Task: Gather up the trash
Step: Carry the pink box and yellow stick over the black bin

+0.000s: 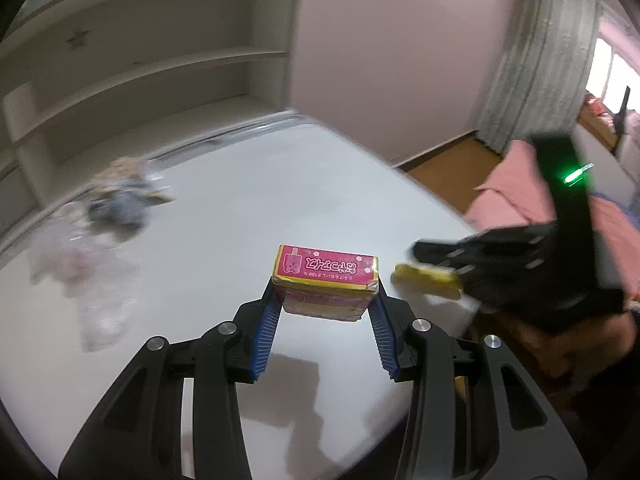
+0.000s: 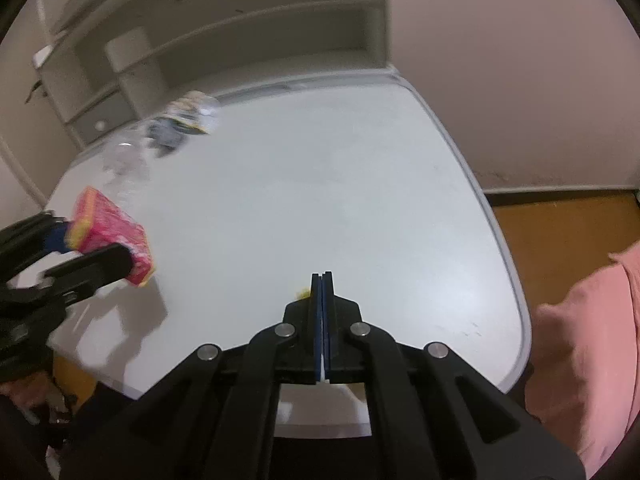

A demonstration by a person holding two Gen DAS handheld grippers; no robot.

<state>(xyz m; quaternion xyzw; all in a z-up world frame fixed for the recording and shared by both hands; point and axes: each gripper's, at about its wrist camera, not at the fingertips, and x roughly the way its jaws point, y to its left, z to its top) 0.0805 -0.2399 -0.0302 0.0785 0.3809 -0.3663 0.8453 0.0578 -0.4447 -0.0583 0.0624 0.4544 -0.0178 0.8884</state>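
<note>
Trash half collected: left tool [image 1: 325, 300] pinching pink box [image 1: 326, 270], right tool [image 2: 321, 280] pinching yellow scrap [image 1: 426, 285]; wrappers [image 1: 120, 200] upper left waiting on desk [image 1: 280, 184].

I'm working in what looks like a room in a home, a living room or bedroom. A white table [image 1: 248, 200] with rounded corners stands against a pale built-in shelf unit [image 1: 168, 60] whose open shelves are nearly bare. The walls are plain and light, and the wooden floor [image 2: 560, 232] is warm orange-brown. A grey curtain [image 1: 540, 60] hangs beside a bright window [image 1: 612, 76] on the right. Pink bedding or a sofa cover [image 1: 516, 188] lies just beside the table.
</note>
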